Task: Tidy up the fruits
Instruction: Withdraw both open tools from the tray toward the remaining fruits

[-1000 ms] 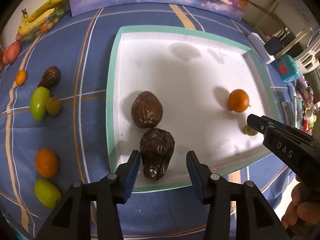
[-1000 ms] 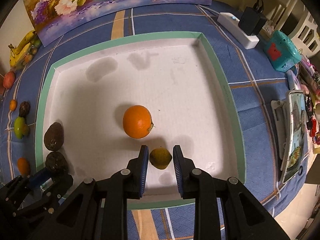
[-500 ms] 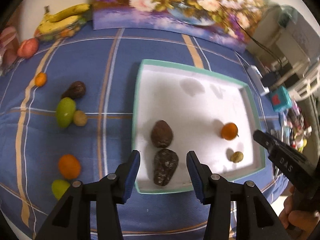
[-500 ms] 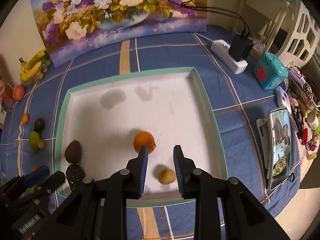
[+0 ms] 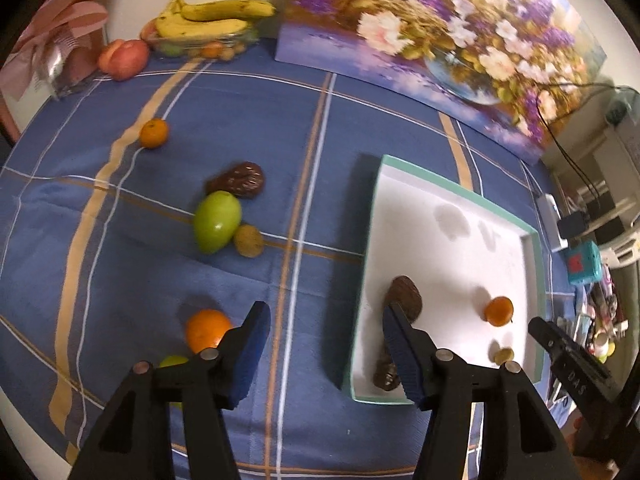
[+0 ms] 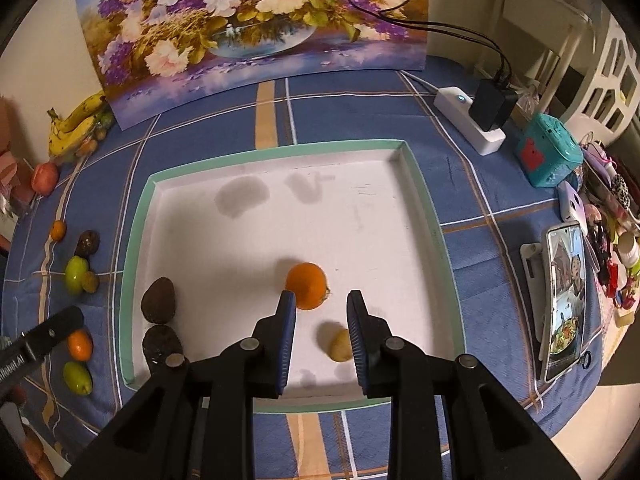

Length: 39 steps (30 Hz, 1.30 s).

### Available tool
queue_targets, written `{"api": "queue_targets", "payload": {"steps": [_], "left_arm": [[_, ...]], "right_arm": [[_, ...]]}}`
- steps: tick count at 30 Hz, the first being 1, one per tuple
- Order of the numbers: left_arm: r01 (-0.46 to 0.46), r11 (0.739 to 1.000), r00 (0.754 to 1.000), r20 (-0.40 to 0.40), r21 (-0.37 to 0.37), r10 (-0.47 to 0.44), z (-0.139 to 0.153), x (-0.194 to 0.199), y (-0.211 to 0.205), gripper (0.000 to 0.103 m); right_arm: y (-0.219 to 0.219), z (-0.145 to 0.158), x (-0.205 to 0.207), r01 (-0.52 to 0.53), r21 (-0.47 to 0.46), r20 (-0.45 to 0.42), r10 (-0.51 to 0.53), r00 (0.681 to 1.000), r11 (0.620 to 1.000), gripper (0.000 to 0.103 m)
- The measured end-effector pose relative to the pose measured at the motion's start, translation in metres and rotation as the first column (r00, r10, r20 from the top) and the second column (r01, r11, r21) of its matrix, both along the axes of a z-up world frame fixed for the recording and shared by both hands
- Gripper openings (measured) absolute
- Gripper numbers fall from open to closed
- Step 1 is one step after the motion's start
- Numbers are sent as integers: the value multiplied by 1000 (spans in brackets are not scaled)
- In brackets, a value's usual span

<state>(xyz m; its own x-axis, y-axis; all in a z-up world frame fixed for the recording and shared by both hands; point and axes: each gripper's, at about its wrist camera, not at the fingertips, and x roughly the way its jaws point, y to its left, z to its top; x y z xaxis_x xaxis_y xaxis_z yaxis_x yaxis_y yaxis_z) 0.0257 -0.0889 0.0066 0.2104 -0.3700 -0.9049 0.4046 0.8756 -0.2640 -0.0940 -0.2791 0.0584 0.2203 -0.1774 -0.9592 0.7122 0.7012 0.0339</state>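
With four fruits already in it, the shallow white tray with a mint-green rim [image 6: 138,240] sits mid-table on the blue checked tablecloth [image 5: 240,112].

- Inside, left edge: two wrinkled dark-brown avocados [image 6: 159,300], one behind the other and nearly touching.
- Inside, near the front: a round orange [image 6: 306,286] and a small yellow-brown round fruit [image 6: 340,346], near each other but apart.
- On the cloth left of the tray: a big orange [image 5: 208,330] with a green oval fruit [image 5: 172,362] just beside it, the latter partly hidden by a left finger.
- Further back: a large green oval fruit [image 5: 217,220] touching a small tan round fruit [image 5: 249,240], with a third dark wrinkled avocado [image 5: 240,180] right behind it.
- A small mandarin [image 5: 154,133] lies well apart.
- Back edge: a bunch of yellow bananas [image 5: 212,20] on a clear dish, a reddish peach-like fruit [image 5: 123,59] and a flower painting [image 5: 440,40] leaning on the wall.

Left gripper [image 5: 324,352] hangs over bare cloth just outside the tray's left rim. Its jaws have just been opening, now moderately wide, and nothing is between them.

Right gripper [image 6: 322,340] points down over the tray's front. Its jaws are pulled in narrow and empty. The yellow-brown fruit lies below them on the tray floor, not gripped.
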Motion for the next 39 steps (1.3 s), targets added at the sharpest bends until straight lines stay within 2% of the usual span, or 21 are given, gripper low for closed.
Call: {"api": "queue_targets", "payload": {"steps": [9,11,15,16,18,19,20,22,28,34,37,39], "left_arm": [[-40,999,999,9,-1,40,3,8,16,63],[-42,999,999,10,2,42,3,8,16,66],[-47,999,999,14,23,46,0,9,16,84],[-49,998,999,18,32,48,-1,9,16,88],[-56,997,998,26,54,55,-3,10,16,95],[-61,996,998,30,64,59,-5,11,17,101],[-67,995,997,34,72,65,-6,11,19,103],[-77,994,996,41,81,74,-8,13,21,103],[-98,992,994,58,81,94,-12,17,28,103],[-97,990,990,109,104,85,-6,18,27,103],[-102,987,989,121,122,88,-2,20,26,103],[-106,989,988,123,104,93,1,20,27,103]], "right_arm": [[19,6,17,-75,-4,21,75,997,997,27],[20,6,18,-79,-3,22,79,997,997,27],[21,2,18,-78,5,16,78,997,997,28],[20,0,18,-78,8,13,78,997,997,34],[20,-3,18,-77,8,5,77,997,997,59],[20,-5,18,-77,8,3,77,997,997,61],[20,-6,19,-80,11,2,80,997,997,62],[20,-9,19,-84,13,-1,84,997,996,74],[22,-14,20,-89,6,8,88,996,996,92],[25,-10,21,-98,-57,36,100,994,994,94],[24,-9,22,-96,-58,63,100,993,994,94],[24,-8,23,-95,-50,75,99,992,994,94]]}}
